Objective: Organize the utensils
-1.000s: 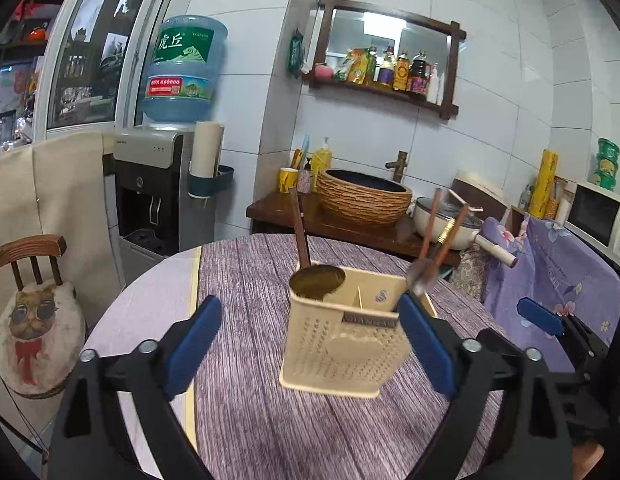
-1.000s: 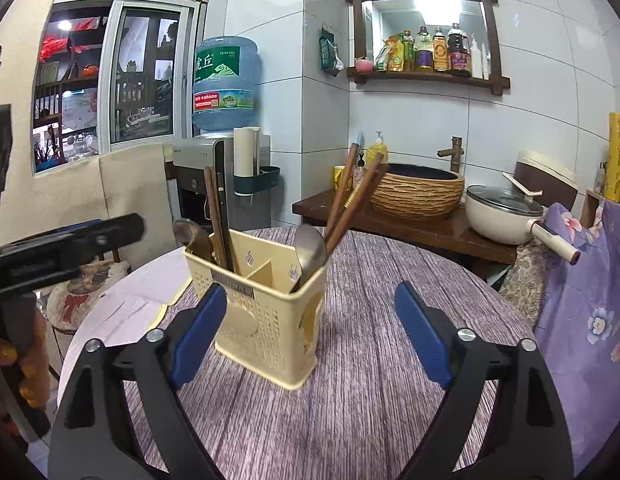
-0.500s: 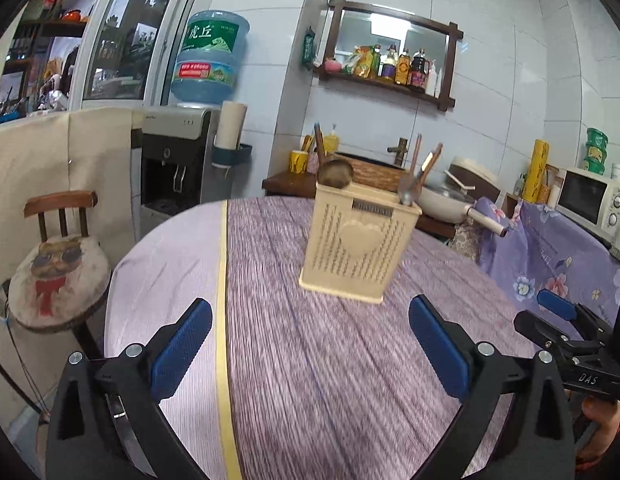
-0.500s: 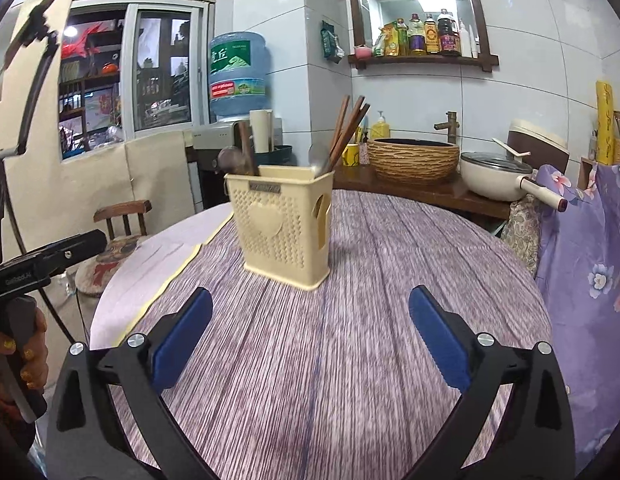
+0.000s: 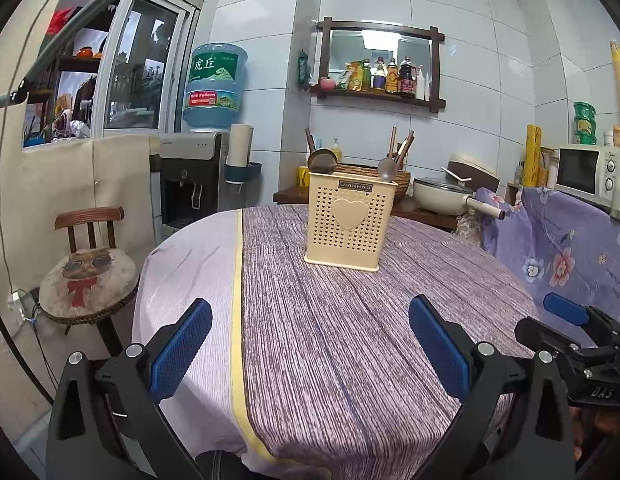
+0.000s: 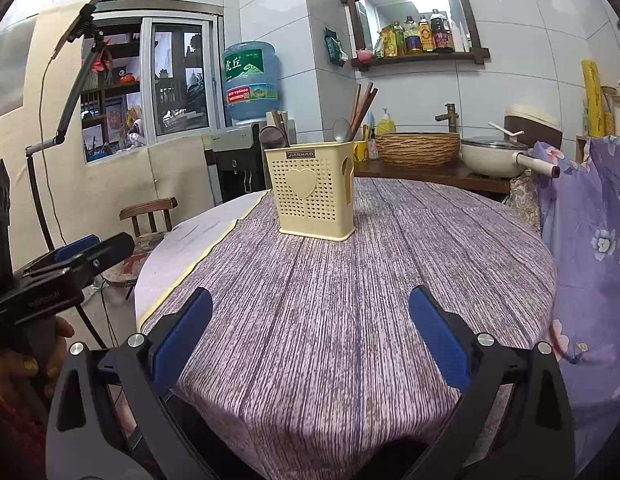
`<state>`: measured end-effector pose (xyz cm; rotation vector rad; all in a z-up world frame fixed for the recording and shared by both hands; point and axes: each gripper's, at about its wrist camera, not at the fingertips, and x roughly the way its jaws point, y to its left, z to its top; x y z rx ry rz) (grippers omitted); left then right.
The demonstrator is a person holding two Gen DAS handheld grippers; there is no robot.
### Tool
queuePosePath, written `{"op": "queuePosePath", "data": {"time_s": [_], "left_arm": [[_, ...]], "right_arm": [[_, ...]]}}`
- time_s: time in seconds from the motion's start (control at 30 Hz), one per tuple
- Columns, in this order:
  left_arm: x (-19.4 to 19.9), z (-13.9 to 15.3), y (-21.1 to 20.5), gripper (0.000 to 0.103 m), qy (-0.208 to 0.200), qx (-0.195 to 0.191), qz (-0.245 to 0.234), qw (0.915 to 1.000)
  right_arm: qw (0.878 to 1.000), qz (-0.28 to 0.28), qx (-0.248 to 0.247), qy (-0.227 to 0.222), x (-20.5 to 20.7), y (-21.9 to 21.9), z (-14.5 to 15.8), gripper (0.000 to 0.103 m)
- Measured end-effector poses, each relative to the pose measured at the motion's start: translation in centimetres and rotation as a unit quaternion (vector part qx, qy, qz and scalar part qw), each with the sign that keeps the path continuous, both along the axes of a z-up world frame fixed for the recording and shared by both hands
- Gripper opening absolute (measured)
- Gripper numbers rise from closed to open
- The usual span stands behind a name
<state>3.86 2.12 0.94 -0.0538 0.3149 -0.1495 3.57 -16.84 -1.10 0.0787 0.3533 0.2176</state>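
A cream perforated utensil holder [image 5: 347,222] [image 6: 314,190] with a heart on its front stands upright on the round table [image 5: 349,340] [image 6: 349,280], toward its far side. Out of it stick a dark wooden spoon [image 5: 321,160] [image 6: 272,136], a metal spoon [image 5: 387,169] [image 6: 341,130] and brown chopsticks [image 5: 401,146] [image 6: 361,102]. My left gripper [image 5: 310,344] hangs open over the table's near edge, nothing between its blue pads. My right gripper [image 6: 310,334] is likewise open and empty, well short of the holder. Each gripper shows at the side of the other's view.
A purple striped cloth covers the table. A wooden chair [image 5: 88,272] with a cat cushion stands to the left, a water dispenser [image 5: 192,176] behind it. A side counter holds a woven basin [image 6: 417,148] and a pot [image 6: 493,156]. A floral purple cloth [image 6: 589,220] drapes at right.
Both grippers have drawn back and down from the holder toward the near table edge. The holder now looks smaller and farther off. The utensils stay in it.
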Motion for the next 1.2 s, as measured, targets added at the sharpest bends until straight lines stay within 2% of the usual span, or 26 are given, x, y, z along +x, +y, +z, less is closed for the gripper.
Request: {"op": "queuePosePath", "data": {"time_s": [0.13, 0.33, 1.2], "left_arm": [[-0.7, -0.7, 0.3, 0.098, 0.007, -0.017, -0.003, 0.9998], [-2.0, -2.1, 0.0, 0.098, 0.015, -0.011, -0.007, 0.9998], [-2.9, -2.1, -0.4, 0.098, 0.006, -0.015, -0.013, 0.9998]], "right_arm": [[1.0, -0.007, 0.002, -0.009, -1.7, 0.2, -0.3, 0.097], [1.0, -0.011, 0.003, -0.003, -3.4, 0.2, -1.8, 0.097], [1.0, -0.009, -0.003, -0.006, -3.7, 0.2, -1.7, 0.097]]}}
